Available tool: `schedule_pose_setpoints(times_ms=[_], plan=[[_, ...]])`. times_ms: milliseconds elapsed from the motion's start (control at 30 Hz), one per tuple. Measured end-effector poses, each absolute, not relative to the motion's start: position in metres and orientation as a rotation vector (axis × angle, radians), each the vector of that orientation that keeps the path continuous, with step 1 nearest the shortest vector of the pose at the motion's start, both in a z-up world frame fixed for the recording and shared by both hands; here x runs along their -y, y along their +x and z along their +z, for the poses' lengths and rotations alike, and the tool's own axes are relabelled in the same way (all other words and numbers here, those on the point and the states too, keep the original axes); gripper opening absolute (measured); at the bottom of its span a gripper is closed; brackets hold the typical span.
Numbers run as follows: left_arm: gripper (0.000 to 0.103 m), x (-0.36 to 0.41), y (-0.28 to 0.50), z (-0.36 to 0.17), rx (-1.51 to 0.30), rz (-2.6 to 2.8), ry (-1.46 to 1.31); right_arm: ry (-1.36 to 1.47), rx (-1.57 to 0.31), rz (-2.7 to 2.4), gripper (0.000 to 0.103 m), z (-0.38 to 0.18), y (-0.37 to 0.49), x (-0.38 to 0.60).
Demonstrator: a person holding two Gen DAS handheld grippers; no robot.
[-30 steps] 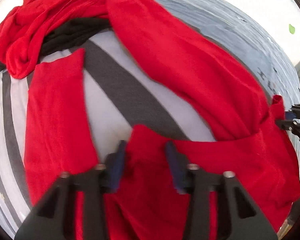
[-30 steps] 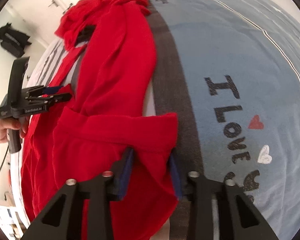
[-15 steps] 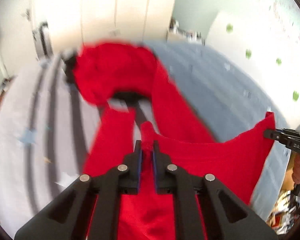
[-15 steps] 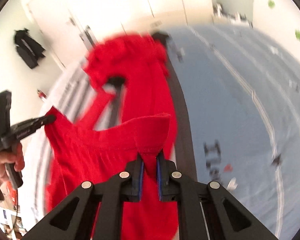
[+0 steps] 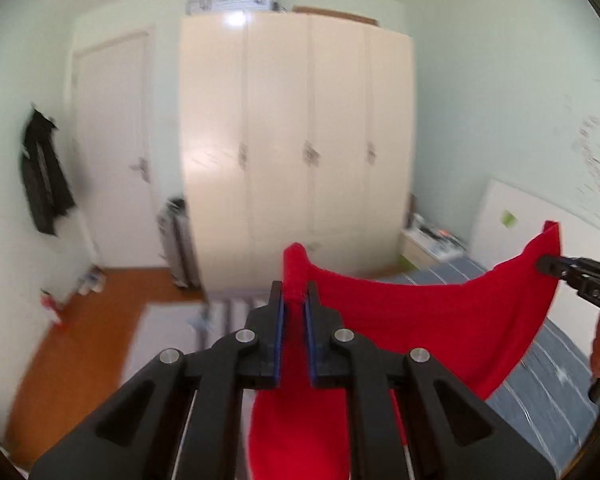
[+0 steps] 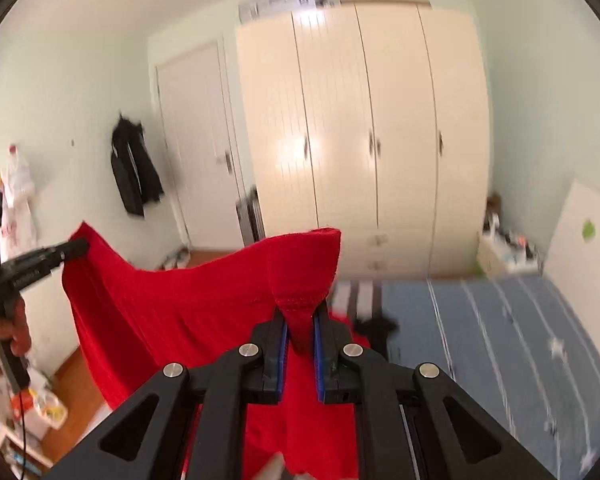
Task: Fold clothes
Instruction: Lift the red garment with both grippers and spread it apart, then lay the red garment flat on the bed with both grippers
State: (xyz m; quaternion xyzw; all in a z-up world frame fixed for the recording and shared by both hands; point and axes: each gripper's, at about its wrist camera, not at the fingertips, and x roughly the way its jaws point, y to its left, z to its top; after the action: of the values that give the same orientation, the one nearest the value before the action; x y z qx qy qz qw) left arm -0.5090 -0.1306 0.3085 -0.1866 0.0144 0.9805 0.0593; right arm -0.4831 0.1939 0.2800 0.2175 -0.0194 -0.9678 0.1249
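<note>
Two black two-finger grippers hold one red knit garment (image 5: 420, 312) up in the air before a tall cream four-door wardrobe (image 5: 296, 140), with a black jacket (image 6: 134, 168) hanging on the pale wall. Below lie a blue-grey striped bed (image 6: 500, 344) and orange wooden floor (image 5: 80, 328), with open room between. The left gripper (image 5: 295, 298) and the right gripper (image 6: 300, 320) are each clamped on a bunched corner, the cloth sagging between them.
</note>
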Motion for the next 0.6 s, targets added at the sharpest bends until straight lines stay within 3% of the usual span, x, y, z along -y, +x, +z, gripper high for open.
schedule_pose_setpoints(times_ms=[167, 367, 467, 600], plan=[[0.007, 0.133, -0.546, 0.432, -0.114, 3.092, -0.408, 0.494, 0.004, -2.893, 0.009, 0.403, -0.558, -0.169], [0.007, 0.126, -0.504, 0.569, -0.222, 3.127, -0.018, 0.117, 0.006, -2.945, 0.009, 0.549, -0.54, -0.172], [0.007, 0.125, -0.464, 0.573, -0.286, 3.1, 0.071, 0.0, -0.066, -2.925, 0.009, 0.566, -0.504, -0.172], [0.007, 0.13, -0.415, 0.498, -0.248, 3.018, -0.028, 0.063, -0.135, -2.908, 0.009, 0.508, -0.461, -0.174]])
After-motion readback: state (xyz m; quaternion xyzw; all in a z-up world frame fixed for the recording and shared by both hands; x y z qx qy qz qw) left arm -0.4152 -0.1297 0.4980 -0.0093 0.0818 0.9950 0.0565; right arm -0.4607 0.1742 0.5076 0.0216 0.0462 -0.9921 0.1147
